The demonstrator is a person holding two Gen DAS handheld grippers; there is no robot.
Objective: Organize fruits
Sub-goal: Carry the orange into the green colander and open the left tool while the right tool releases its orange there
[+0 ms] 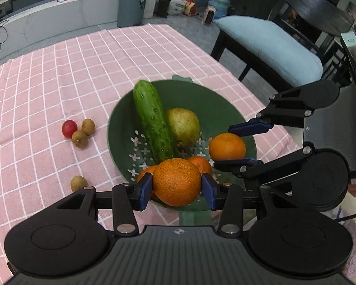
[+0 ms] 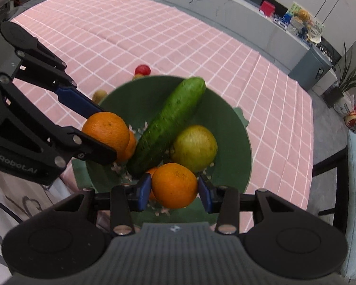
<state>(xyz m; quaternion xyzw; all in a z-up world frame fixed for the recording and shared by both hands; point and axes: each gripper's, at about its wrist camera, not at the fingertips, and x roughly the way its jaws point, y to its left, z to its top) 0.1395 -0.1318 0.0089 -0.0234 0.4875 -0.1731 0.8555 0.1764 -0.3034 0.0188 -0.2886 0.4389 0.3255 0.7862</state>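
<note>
Oranges: four; left tongs point(image 1: 176, 188) grip one point(image 1: 176, 181), right tongs point(image 2: 174, 188) another point(image 2: 174, 185).

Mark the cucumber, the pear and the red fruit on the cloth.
cucumber point(image 1: 154, 121), left wrist view, middle of its body
pear point(image 2: 195, 147), right wrist view, centre of its skin
red fruit point(image 1: 69, 128), left wrist view, centre of its top

We see a table under a pink checked cloth point(image 1: 59, 71). Beside it stands a black chair with a light blue cushion point(image 1: 273, 40). Behind it runs a long white counter point(image 1: 59, 16), with a grey bin point(image 1: 132, 6) and a potted plant point(image 1: 163, 0) on the grey floor point(image 1: 178, 20).
</note>
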